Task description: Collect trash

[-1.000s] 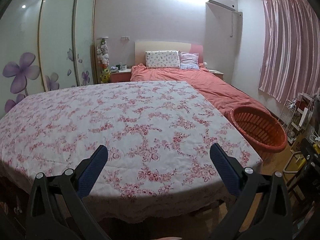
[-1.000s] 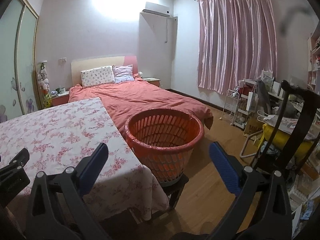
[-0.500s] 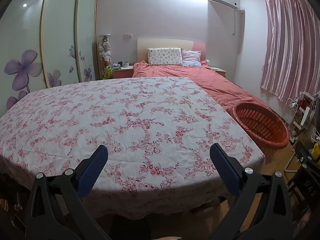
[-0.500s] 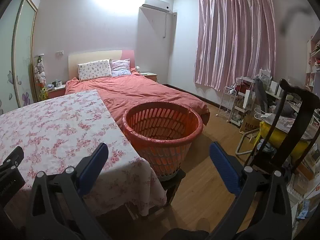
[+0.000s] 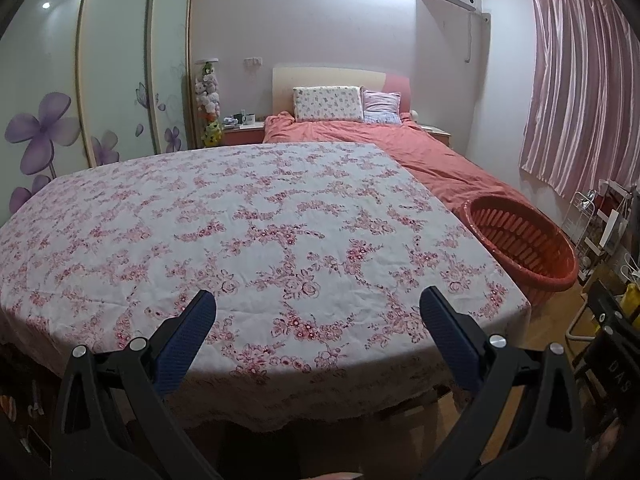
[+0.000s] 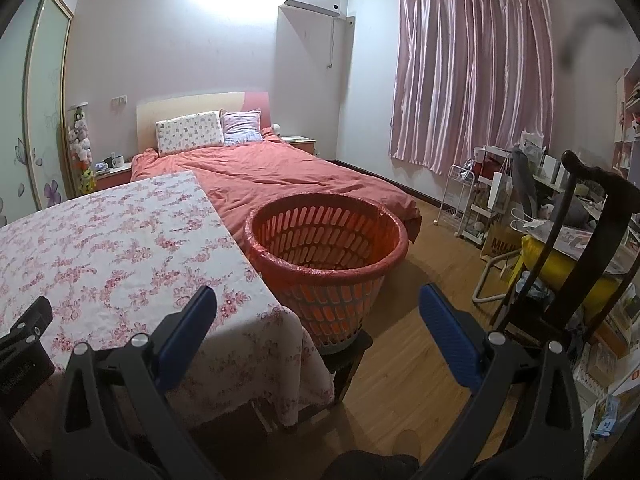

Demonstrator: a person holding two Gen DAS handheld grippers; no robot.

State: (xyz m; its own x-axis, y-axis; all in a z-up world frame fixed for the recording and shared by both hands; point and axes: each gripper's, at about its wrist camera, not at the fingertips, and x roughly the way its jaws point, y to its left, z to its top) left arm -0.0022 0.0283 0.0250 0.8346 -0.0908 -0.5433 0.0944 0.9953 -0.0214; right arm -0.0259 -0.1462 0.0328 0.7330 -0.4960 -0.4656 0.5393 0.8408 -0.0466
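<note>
An orange slatted basket (image 6: 326,256) lined with a red bag stands on a small dark stool at the right end of the table; it also shows in the left wrist view (image 5: 524,246). The table (image 5: 248,232) carries a white cloth with red flowers, and I see no trash on it. My left gripper (image 5: 316,320) is open and empty over the table's near edge. My right gripper (image 6: 318,316) is open and empty, held in front of the basket. The left gripper's body shows at the left edge of the right wrist view (image 6: 24,344).
A bed (image 6: 280,176) with an orange cover lies behind the table and basket. A dark wooden chair (image 6: 580,240) and cluttered shelves (image 6: 480,200) stand to the right. Sliding wardrobe doors (image 5: 80,100) line the left wall. Wood floor (image 6: 420,280) lies between basket and chair.
Both grippers have drawn back and lifted slightly, so the table and basket sit lower and farther in view. Both stay open.
</note>
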